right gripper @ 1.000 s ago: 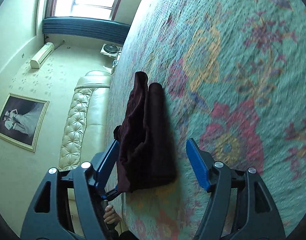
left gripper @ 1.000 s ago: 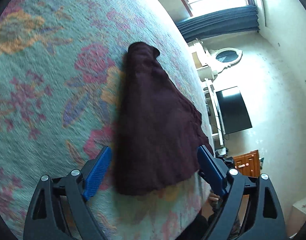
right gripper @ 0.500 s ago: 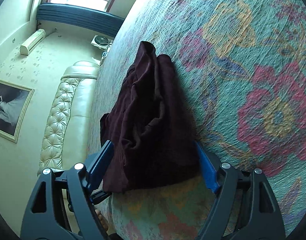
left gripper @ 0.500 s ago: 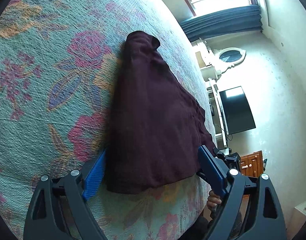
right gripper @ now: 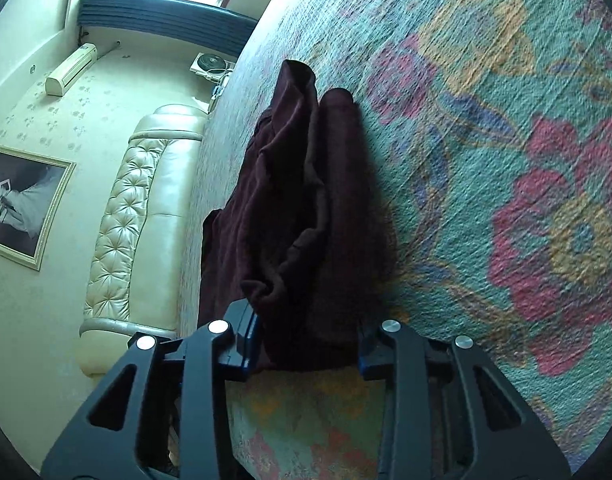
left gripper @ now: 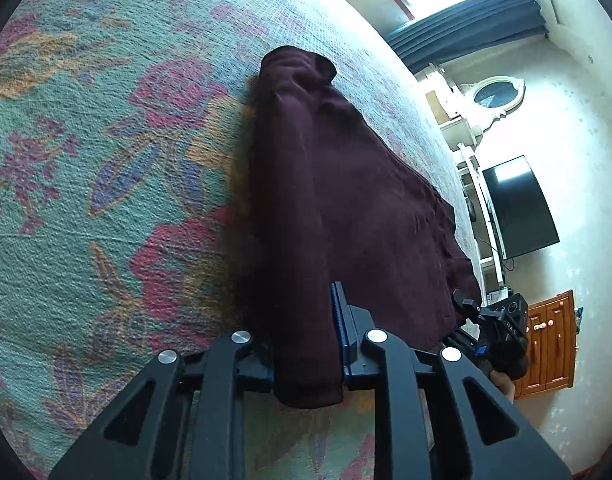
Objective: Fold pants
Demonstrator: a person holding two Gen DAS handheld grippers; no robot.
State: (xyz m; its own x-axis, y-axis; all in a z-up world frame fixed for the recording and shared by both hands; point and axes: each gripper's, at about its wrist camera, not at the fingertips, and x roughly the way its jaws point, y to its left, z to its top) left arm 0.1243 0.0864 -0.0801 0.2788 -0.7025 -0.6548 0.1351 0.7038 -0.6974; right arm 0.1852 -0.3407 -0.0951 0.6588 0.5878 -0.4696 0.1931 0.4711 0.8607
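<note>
Pants (left gripper: 346, 200), dark maroon, lying lengthwise on flowered bedspread (left gripper: 85, 200). Near edge pinched at two spots: left gripper (left gripper: 306, 344) closing on one fold, right gripper (right gripper: 308, 344) closing on bunched cloth. Headboard (right gripper: 121, 232) far left.

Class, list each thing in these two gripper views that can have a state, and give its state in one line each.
pants: folded lengthwise, lying on the bedspread, near end bunched in both grippers
left gripper: jaws closing, pinching the pants' near edge
right gripper: jaws closing, pants bunched between them
bedspread: spread flat
TV: off, screen dark
cabinet: doors shut
</note>
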